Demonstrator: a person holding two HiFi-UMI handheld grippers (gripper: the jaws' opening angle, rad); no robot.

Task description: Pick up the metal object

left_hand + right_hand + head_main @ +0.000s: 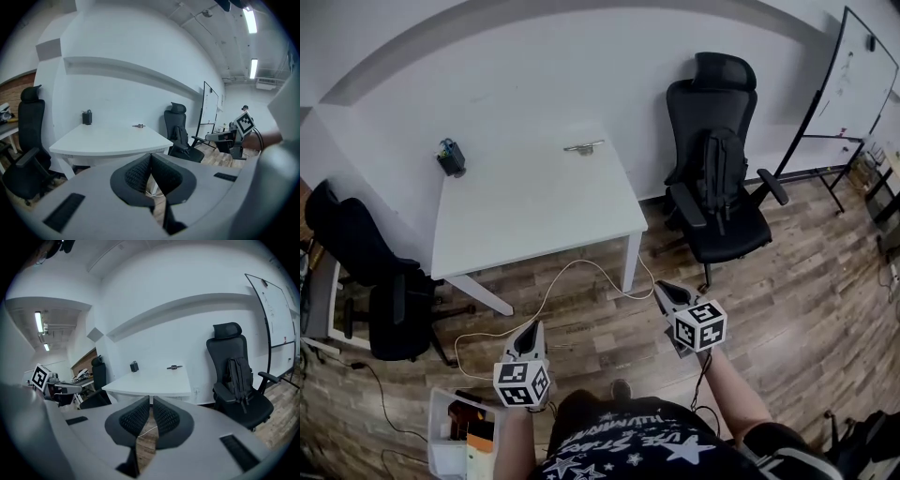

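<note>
Left gripper (532,330) and right gripper (660,289) both closed, empty, lower centre; metal object (583,146) sits upper centre on white table (534,211), well apart.

Bright, even indoor light, with a cool bluish cast in both gripper views. Ceiling strip lights (248,21) glare high above and right of the white table (108,140). Soft shadow under the table. Heavy fisheye bending, black vignetted corners, close foreground out of focus.
</note>
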